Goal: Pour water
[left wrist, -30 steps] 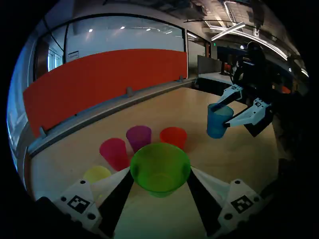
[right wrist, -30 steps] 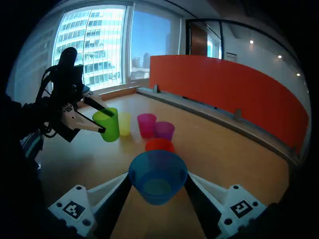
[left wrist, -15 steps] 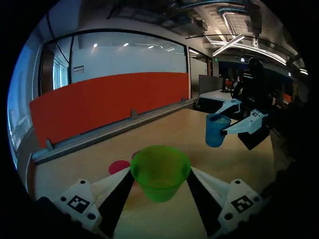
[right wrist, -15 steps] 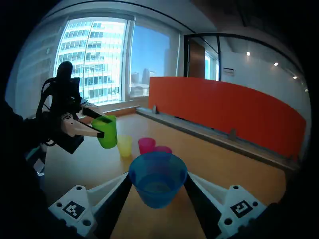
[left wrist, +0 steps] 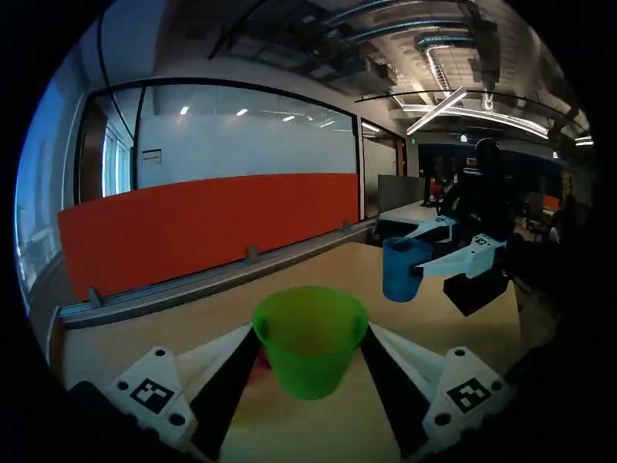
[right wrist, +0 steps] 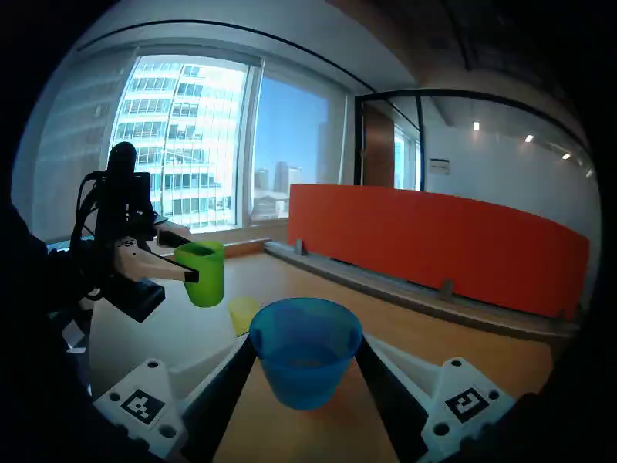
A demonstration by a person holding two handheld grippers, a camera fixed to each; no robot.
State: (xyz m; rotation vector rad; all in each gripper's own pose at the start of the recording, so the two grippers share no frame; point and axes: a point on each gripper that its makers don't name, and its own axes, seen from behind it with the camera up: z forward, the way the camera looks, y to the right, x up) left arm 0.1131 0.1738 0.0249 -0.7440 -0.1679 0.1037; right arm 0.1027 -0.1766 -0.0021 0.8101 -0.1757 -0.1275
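Left gripper: both fingers pressed against opposite sides of a green cup, just under the rim. Cup upright, mouth open, held above the wooden table. Sliver of a pink cup low at the green cup's left edge, mostly hidden behind it.

Right gripper: both fingers pinching a blue cup in the same way, upright and clear of the tabletop. Contents of either cup not discernible.

In the left gripper view, the blue cup farther off to the right, level with the green cup's rim or slightly higher, well apart from it, clamped between the other gripper's white fingers. In the right gripper view, the green cup at left, upright, likewise well apart from the blue one, with a dark sleeve behind the tool holding it.

Yellow cup standing on the table between the two held cups, partly hidden by the blue rim.

Beyond the table: a long orange partition along its far edge, glass walls above, tall windows facing city buildings, and strip lights under exposed ceiling ducts.
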